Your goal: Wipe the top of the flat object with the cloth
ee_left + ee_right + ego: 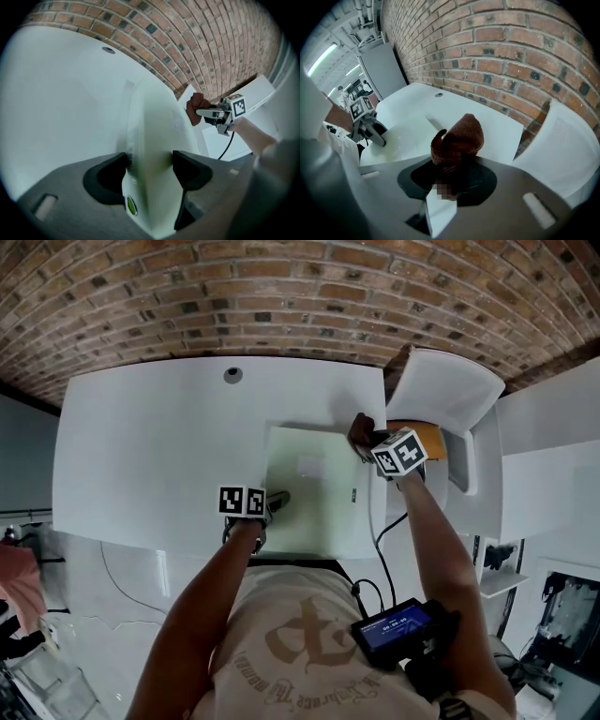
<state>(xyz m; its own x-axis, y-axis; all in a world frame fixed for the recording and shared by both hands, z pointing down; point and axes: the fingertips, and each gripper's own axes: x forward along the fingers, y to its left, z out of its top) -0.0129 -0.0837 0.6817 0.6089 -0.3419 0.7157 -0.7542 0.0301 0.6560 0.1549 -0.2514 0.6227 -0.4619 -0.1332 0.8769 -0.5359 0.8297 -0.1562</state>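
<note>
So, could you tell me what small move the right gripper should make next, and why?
Probably sweep the cloth leftward across the flat object: the right gripper holds it at the far right corner, and the left gripper clamps the near left edge.

Quick count, head view.

- Tools: 2. The left tool [277,500] is mid-frame, the right tool [367,442] just upper right of centre.
- Marker cubes: 2, 1 per tool: left cube [244,502], right cube [400,452].
- Flat board [314,512]: 1, pale green, centre of frame.
- Cloth [360,430]: 1, brown, at the board's upper right corner.
- Desk [150,446]: 1, white, fills the mid-frame.
- Round hole [232,375] in desk: 1, upper centre.
- Chair [445,390]: 1, white, upper right.
- Device w/ blue screen [398,629]: 1, lower right.
- Cable [380,532]: 1, black, right of the board.
- Forearms: 2, left forearm [216,587] and right forearm [441,540].
- Brick wall [300,296]: 1, across the top.
</note>
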